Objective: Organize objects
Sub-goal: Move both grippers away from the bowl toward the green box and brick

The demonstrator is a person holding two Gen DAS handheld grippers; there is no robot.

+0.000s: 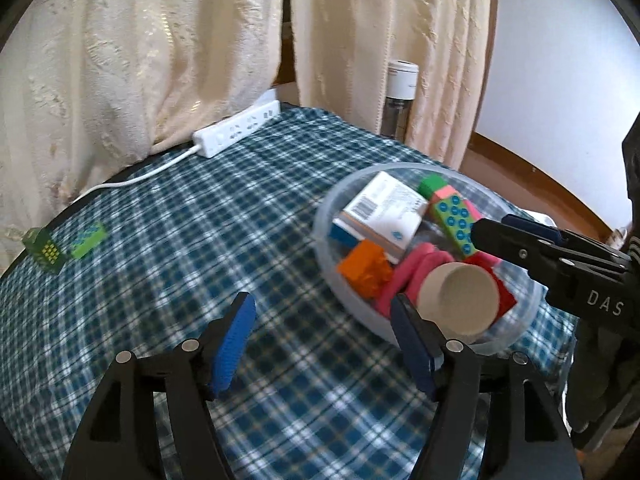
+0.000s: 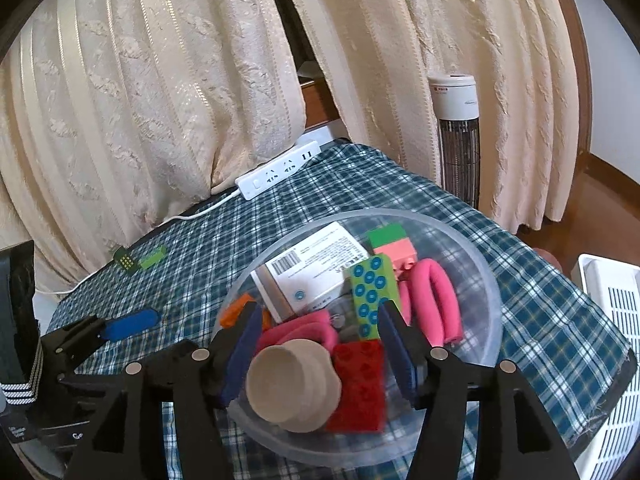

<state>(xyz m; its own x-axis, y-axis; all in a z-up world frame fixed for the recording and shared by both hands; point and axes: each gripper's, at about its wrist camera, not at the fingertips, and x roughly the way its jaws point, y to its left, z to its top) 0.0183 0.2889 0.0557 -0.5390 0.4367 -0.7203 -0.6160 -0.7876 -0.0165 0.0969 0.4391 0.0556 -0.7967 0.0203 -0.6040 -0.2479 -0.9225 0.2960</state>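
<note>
1. Bowl [image 2: 490, 280], clear plastic, is seen on the checked cloth [image 2: 540, 320], filled with a white box [image 2: 316, 268], pink loops [image 2: 436, 300], a red brick [image 2: 360, 384], a beige disc [image 2: 280, 380] and a dotted green block [image 2: 374, 292].
2. Two green blocks [image 1: 64, 246] are left on the cloth at 9 o'clock from the bowl, well apart; judged the remaining items.
3. They are judged light, rigid and smooth; a grip across flat sides is advised.
4. Left gripper [image 1: 322, 340] is held half open, empty, at the bowl's 7 o'clock.
5. Right gripper [image 2: 316, 354] is parted above the contents, nothing clamped.
</note>
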